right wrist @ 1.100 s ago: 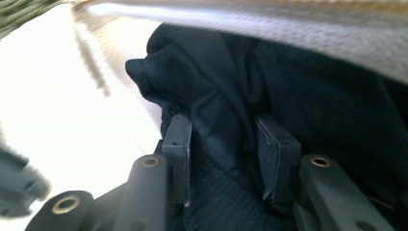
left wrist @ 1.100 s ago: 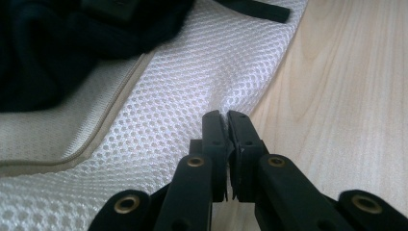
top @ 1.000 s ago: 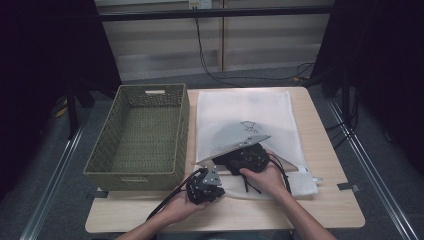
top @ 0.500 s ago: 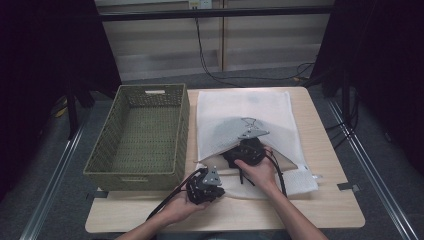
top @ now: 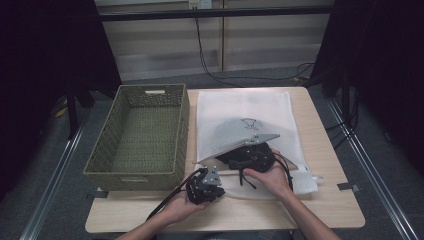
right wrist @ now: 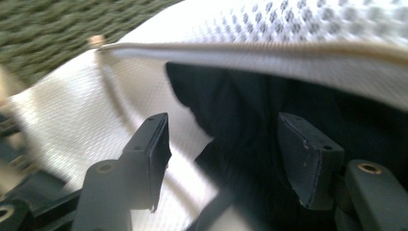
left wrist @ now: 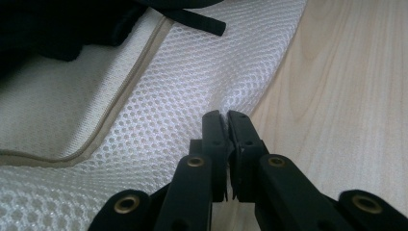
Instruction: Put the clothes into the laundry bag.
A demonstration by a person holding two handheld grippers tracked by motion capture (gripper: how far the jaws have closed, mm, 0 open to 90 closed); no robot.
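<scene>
At the left of the table (top: 325, 210) stands a green woven basket (top: 142, 137), its floor bare. Just right of it lies a white mesh bag (top: 240, 112), flat over its far part, with its zipped mouth at the near end lifted open. The left gripper (top: 204, 186), near the basket's front corner, has its jaws pressed together on the bag's near mesh edge; in the left gripper view that gripper (left wrist: 226, 118) pinches a fold of the bag (left wrist: 159, 125) where the mesh meets the bare wood. A black garment (top: 250, 159) sits in the bag's mouth, partly under the raised upper layer and partly out on the lower layer; a grey patch shows through the mesh beyond it. The right gripper (top: 252, 155) lies over the garment at the opening. In the right gripper view that gripper (right wrist: 223, 149) has just been opening; its jaws stand wide apart, with the garment (right wrist: 240, 120) beyond and between them inside the bag (right wrist: 308, 29), not pressed by either pad.
</scene>
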